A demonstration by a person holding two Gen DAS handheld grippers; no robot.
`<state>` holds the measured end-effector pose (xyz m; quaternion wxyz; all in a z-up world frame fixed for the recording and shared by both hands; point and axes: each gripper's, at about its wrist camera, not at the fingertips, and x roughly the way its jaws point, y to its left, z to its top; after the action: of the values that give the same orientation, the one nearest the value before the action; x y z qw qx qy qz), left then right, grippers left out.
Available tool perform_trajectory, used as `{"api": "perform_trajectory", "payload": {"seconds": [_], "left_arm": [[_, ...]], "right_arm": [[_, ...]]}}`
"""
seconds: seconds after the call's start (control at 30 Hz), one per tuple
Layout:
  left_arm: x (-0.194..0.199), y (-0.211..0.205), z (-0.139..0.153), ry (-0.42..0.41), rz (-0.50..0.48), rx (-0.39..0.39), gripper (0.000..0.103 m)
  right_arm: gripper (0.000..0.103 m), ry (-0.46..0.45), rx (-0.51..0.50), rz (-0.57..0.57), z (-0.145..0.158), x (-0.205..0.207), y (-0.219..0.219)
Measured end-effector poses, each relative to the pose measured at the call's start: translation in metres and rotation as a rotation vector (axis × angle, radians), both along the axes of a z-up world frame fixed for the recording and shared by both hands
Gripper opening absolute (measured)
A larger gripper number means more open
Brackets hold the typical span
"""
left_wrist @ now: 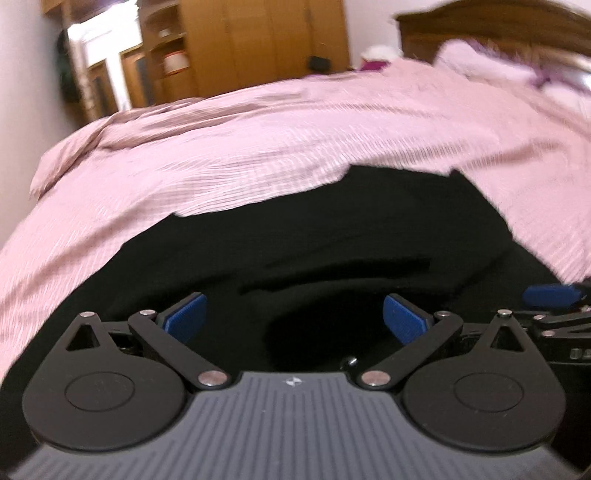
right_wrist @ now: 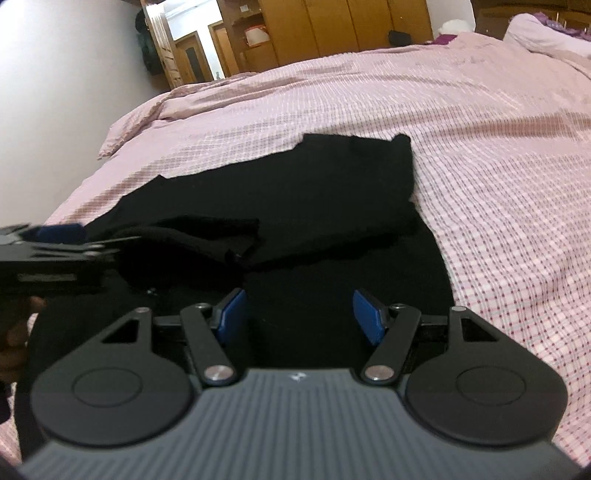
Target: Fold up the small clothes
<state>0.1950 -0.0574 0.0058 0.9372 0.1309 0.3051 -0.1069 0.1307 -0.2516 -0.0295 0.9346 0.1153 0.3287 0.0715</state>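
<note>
A black garment (right_wrist: 314, 199) lies on the pink checked bedspread (right_wrist: 498, 166), partly folded over itself with a ridge across its middle. In the left wrist view the same black garment (left_wrist: 332, 229) fills the near centre. My left gripper (left_wrist: 293, 319) hovers over the cloth with its blue pads wide apart and nothing between them. My right gripper (right_wrist: 299, 314) stands open above the garment's near edge, its pads clear of the fabric. Each gripper shows in the other's view: the right gripper (left_wrist: 550, 295) at the right edge, the left gripper (right_wrist: 55, 234) at the left edge.
The bedspread (left_wrist: 258, 147) stretches wide on all sides of the garment. A pillow (right_wrist: 543, 33) lies at the far right by a wooden headboard (left_wrist: 480, 33). Wooden wardrobes (right_wrist: 332, 26) and a doorway (right_wrist: 192, 48) stand beyond the bed. A hand (right_wrist: 14, 332) holds the left gripper.
</note>
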Motion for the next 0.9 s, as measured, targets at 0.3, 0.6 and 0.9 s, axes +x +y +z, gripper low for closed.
{"api": "perform_trajectory", "payload": {"seconds": [0.3,0.6,0.9], "left_arm": [[0.039,-0.04,-0.038,-0.013,-0.117,0.103,0.026],[0.027,0.032,0.001,-0.132,0.221,-0.191,0.009],[0.008,0.129,-0.026,-0.004,0.467,-0.34,0.011]], "right_arm": [[0.066,-0.028,0.004,0.027,-0.013,-0.006,-0.005],[0.066,-0.041,0.017,0.032,-0.015,-0.006,-0.008],[0.066,-0.047,-0.027,0.033,-0.018,-0.005,-0.001]]}}
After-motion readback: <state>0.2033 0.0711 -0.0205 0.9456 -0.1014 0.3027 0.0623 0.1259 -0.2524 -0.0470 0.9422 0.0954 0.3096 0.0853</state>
